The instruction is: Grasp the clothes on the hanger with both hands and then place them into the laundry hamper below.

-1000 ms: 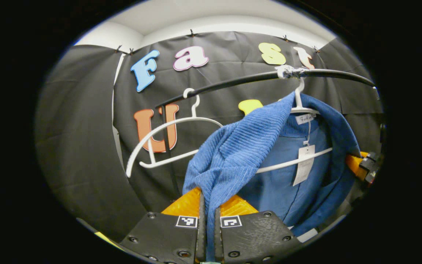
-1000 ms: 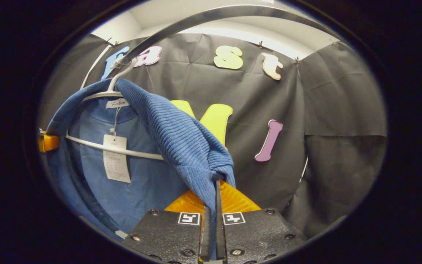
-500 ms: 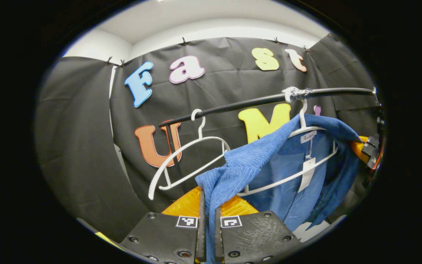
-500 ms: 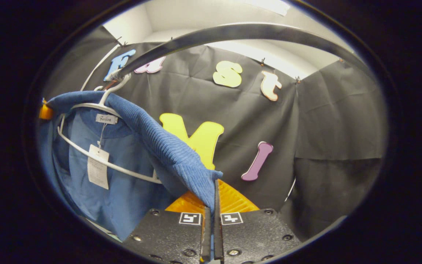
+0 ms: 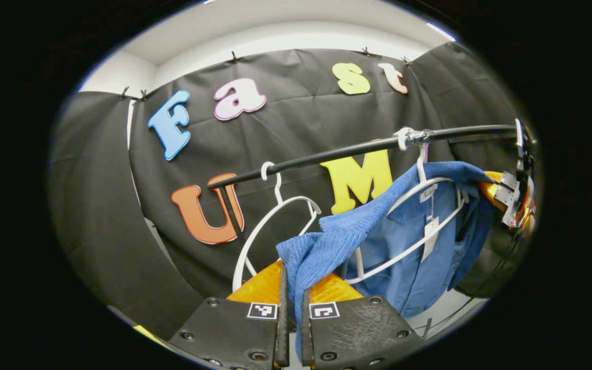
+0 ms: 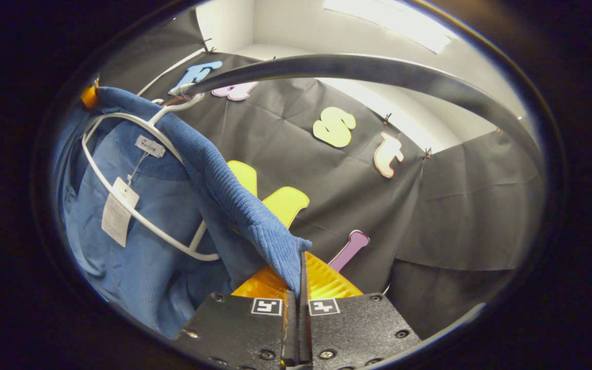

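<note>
- The blue ribbed sweater [image 5: 337, 236] hangs on a white plastic hanger [image 5: 419, 241] hooked over a black rail [image 5: 337, 151], with both shoulders pulled out sideways.
- In the left gripper view, the left gripper [image 5: 292, 308] has its 2 fingers pressed together on a bunched fold of the sweater's shoulder; the knit spills over the fingertips.
- In the right gripper view, the right gripper [image 6: 298, 303] is clamped on the other shoulder [image 6: 275, 246], the cloth drawn taut from the hanger's neck down to the fingers.
- The same gripper appears far to the side in the left gripper view [image 5: 506, 192], at the sweater's far edge.
- The hanger [image 6: 136, 205] sits tilted, its lower bar slanting, and the sweater's body [image 6: 142, 252] drapes behind it, still threaded on the frame.
- A paper tag [image 6: 117, 210] dangles on a string from the collar label [image 6: 149, 146], lying against the inner cloth.
- A 2nd white hanger [image 5: 270, 226], bare and wiry, hangs on the rail just beside the sweater, close to the left gripper's side.
- The rail carries a wrap of pale tape [image 5: 411, 137] where the sweater's hook sits.
- The rail curves overhead [image 6: 378, 72] in the right gripper view, smooth and dark.
</note>
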{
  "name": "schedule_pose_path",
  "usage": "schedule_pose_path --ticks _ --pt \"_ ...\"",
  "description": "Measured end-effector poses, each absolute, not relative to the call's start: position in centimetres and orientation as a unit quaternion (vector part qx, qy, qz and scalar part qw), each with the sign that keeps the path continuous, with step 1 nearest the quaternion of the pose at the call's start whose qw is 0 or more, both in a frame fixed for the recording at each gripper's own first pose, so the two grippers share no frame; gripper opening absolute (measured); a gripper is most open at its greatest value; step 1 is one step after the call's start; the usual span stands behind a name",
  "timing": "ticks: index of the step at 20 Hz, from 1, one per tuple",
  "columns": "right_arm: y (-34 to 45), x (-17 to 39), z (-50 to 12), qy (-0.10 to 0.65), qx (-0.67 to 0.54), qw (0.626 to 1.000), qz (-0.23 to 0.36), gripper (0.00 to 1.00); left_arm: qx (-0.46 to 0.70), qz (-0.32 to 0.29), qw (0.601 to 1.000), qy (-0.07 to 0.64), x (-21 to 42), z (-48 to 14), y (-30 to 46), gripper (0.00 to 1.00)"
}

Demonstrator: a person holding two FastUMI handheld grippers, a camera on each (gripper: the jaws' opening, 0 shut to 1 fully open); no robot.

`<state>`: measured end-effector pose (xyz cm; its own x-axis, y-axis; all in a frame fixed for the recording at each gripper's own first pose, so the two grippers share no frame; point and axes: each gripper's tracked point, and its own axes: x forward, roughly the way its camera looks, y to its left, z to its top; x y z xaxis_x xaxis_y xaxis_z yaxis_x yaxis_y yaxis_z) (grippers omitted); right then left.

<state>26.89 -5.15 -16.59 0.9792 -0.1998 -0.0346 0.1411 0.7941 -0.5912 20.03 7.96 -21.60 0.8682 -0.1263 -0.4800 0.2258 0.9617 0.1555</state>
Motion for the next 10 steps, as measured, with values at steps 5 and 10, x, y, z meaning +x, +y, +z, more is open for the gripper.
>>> schedule_pose_path --ticks 5,10 --pt "-5.4 27.6 -15.9 0.032 -0.330 0.939 -0.095 0.04 0.150 -0.104 0.954 0.237 21.4 -21.4 8.6 0.09" --pt "-5.7 28.2 -17.4 0.040 -0.327 0.940 -0.087 0.07 0.174 -0.109 0.949 0.240 23.0 -23.4 8.9 0.09"
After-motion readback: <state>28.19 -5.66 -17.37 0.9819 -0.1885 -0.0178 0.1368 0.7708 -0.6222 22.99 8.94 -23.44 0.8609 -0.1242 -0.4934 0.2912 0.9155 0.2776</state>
